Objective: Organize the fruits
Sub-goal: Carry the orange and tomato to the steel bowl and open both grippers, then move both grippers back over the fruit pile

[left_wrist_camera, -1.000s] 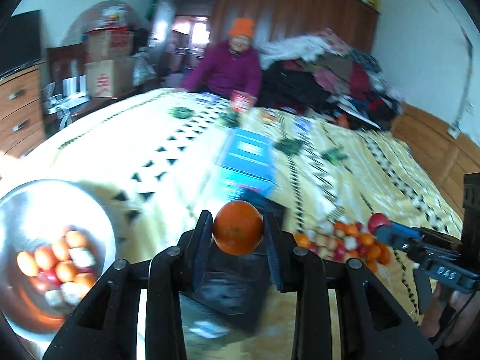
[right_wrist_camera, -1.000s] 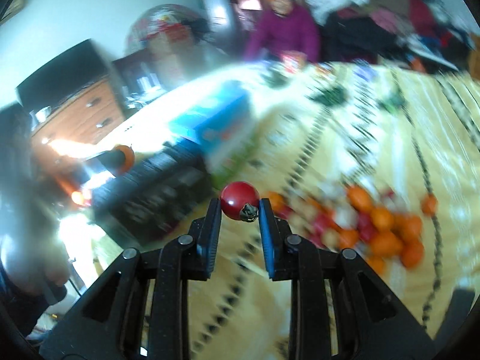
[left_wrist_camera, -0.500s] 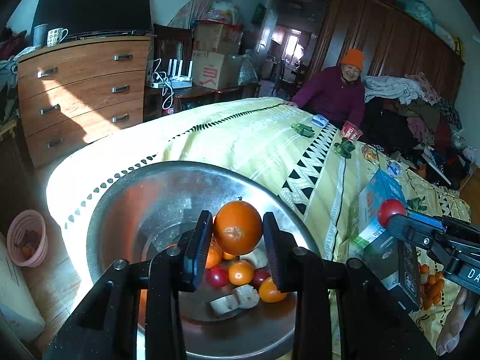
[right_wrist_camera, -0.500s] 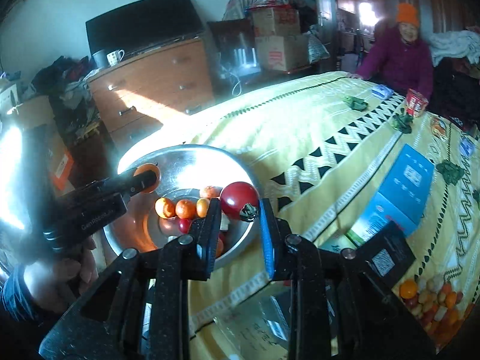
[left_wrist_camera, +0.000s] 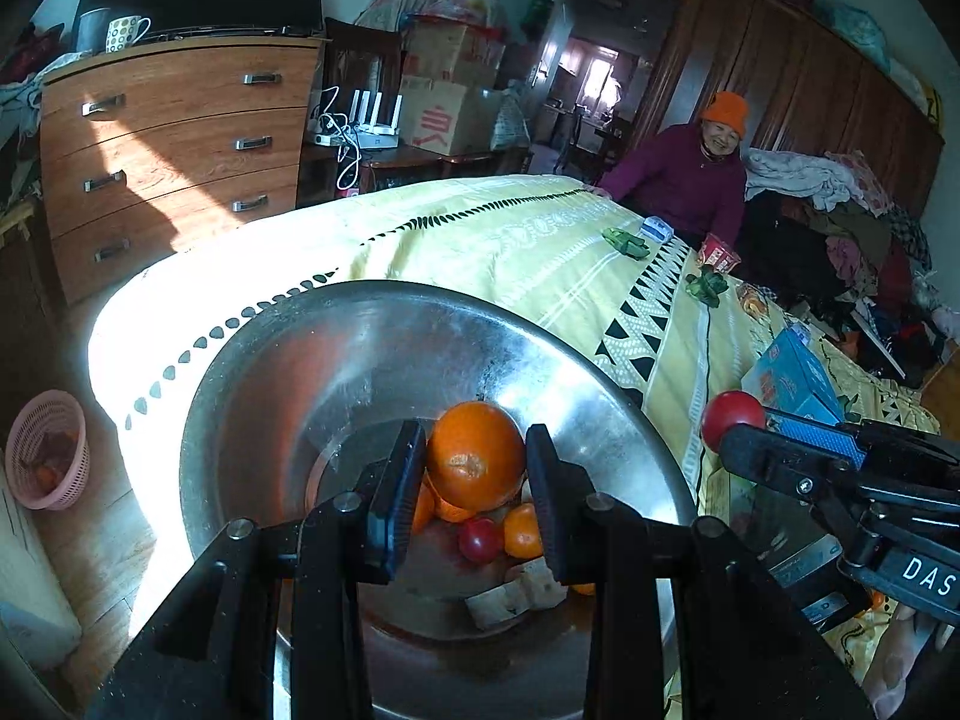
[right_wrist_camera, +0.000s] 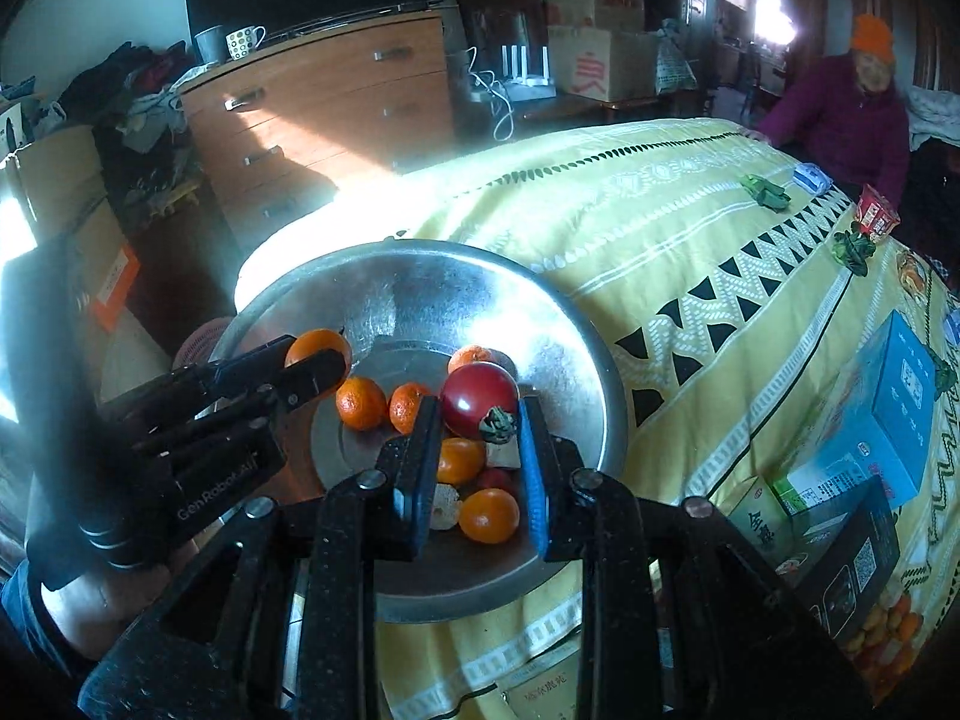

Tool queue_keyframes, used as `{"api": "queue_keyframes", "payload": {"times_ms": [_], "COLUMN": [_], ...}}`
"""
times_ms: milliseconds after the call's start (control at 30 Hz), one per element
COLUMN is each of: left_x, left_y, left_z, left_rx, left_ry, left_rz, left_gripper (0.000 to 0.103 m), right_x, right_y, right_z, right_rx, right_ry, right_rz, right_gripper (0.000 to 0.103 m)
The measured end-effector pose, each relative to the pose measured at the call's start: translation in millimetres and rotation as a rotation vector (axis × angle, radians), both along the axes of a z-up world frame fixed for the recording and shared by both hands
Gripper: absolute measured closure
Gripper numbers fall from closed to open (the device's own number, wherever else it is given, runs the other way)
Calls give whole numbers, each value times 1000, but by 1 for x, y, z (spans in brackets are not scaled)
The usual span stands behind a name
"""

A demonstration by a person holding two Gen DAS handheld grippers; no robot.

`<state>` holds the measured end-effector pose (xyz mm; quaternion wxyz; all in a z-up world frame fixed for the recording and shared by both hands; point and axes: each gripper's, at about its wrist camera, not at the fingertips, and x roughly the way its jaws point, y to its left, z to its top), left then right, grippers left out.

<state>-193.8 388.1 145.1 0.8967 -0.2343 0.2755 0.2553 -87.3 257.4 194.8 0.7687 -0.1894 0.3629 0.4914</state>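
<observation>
A steel bowl sits at the near corner of the yellow bedspread and holds several oranges, small tomatoes and pale pieces. My left gripper is shut on an orange and holds it over the bowl's middle; it also shows in the right wrist view. My right gripper is shut on a red tomato above the bowl's right side; the tomato shows in the left wrist view just right of the rim.
Blue and green boxes and a black box lie right of the bowl, with a fruit pile beyond. A person sits at the bed's far end. A dresser and pink basket stand left.
Both grippers have swung left from the fruit pile to the bowl, still holding their fruit. In the last half second both closed in and lowered over the bowl.
</observation>
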Motion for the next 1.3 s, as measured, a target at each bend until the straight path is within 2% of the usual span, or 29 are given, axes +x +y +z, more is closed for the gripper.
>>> {"api": "queue_keyframes", "payload": {"times_ms": [633,700,733,767,833,900,967,1100,1233,1300], "left_x": [6,5,5,5,5,3,1,1,1,5], "left_y": [11,10,10,11,10,9,7,-3,-26,-45], "left_z": [-19,-19,-19,-18,-17,-14,-9,5,36,53], "left_rx": [-49,-44,-42,-40,-34,-29,-20,5,57,89], "left_ry": [52,53,49,46,47,41,32,12,-51,-85], "left_rz": [20,26,26,24,27,40,53,46,2,-43], "left_gripper": [68,55,54,52,47,37,32,32,32,32], "right_x": [-1,0,1,2,2,1,1,-4,-21,-28], "right_y": [18,18,17,16,14,9,4,-19,-73,-109], "right_z": [-24,-25,-25,-25,-22,-17,-12,5,24,22], "right_rx": [-36,-36,-34,-31,-21,-2,14,77,176,192], "right_ry": [66,73,75,76,71,56,53,34,-39,-72], "right_rz": [9,5,3,2,-3,-13,-19,-31,-50,-88], "right_gripper": [75,75,75,73,48,39,38,38,37,31]}}
